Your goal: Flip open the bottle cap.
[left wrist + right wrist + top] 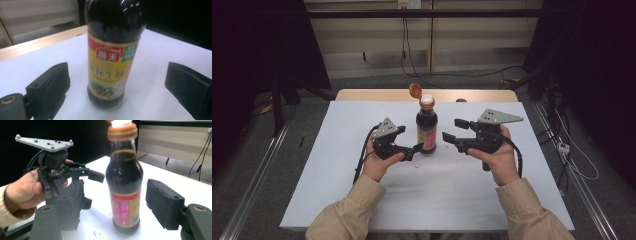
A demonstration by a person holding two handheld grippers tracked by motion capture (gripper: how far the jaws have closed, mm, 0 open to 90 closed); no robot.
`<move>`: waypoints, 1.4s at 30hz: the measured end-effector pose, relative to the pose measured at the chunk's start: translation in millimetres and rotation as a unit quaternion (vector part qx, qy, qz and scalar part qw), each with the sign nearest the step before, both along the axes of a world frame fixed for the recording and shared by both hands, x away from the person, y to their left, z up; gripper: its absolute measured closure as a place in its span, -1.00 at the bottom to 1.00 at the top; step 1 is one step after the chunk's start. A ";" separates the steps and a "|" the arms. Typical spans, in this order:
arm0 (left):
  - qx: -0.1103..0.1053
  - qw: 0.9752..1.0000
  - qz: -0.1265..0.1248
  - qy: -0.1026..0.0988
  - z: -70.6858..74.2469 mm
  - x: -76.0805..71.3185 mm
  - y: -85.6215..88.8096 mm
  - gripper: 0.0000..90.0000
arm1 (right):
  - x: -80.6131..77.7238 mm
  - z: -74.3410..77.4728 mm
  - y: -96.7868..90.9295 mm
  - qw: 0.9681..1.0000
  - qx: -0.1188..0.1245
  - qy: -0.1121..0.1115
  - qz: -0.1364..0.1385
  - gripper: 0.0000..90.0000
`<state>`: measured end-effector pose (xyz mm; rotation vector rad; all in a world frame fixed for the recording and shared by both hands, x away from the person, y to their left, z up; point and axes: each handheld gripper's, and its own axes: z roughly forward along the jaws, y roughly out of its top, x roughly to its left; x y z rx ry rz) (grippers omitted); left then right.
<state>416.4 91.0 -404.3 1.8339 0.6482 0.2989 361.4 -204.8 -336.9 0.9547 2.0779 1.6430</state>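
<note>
The person's sleeves (357, 212) come in at the near edge of the worktop (337, 190), which stretches pale and wide toward a wooden strip at its far side. A dark bottle (426, 131) stands upright a little past the worktop's middle, yellow-and-red label facing left and near, its flip cap (415, 90) hinged open and tipped back. The left hand-held gripper (416, 148) sits just left of the bottle's base, jaws spread wide, the bottle between them and clear of both pads (53, 80). The right hand-held gripper (455, 129) waits just right of the bottle, jaws parted, gripping nothing, the bottle standing untouched between them.
</note>
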 end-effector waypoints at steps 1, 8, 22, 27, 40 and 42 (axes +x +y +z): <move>-0.002 1.000 0.000 0.002 -0.6 -0.4 0.3 -0.87 | -1.9 -2.5 -1.6 1.000 0.002 0.001 0.000 -0.31; 0.008 1.000 -0.014 -0.003 3.3 -7.5 8.7 -0.87 | -14.9 -21.7 -12.9 1.000 0.000 0.007 0.001 -0.33; 0.006 1.000 -0.005 -0.015 1.9 -20.9 44.5 -0.88 | -34.2 -47.4 -21.4 1.000 -0.008 0.012 0.005 -0.39; 0.005 1.000 -0.009 -0.017 2.5 -29.6 55.6 -0.88 | -41.8 -58.3 -28.2 1.000 -0.017 0.015 0.004 -0.42; 0.014 1.000 -0.003 -0.017 -4.0 -53.9 98.1 -0.88 | -64.0 -92.8 -51.7 0.999 -0.033 0.029 -0.011 -0.45; 0.015 1.000 -0.003 -0.015 -5.8 -55.6 100.8 -0.88 | -65.4 -94.0 -54.1 0.999 -0.033 0.029 -0.014 -0.46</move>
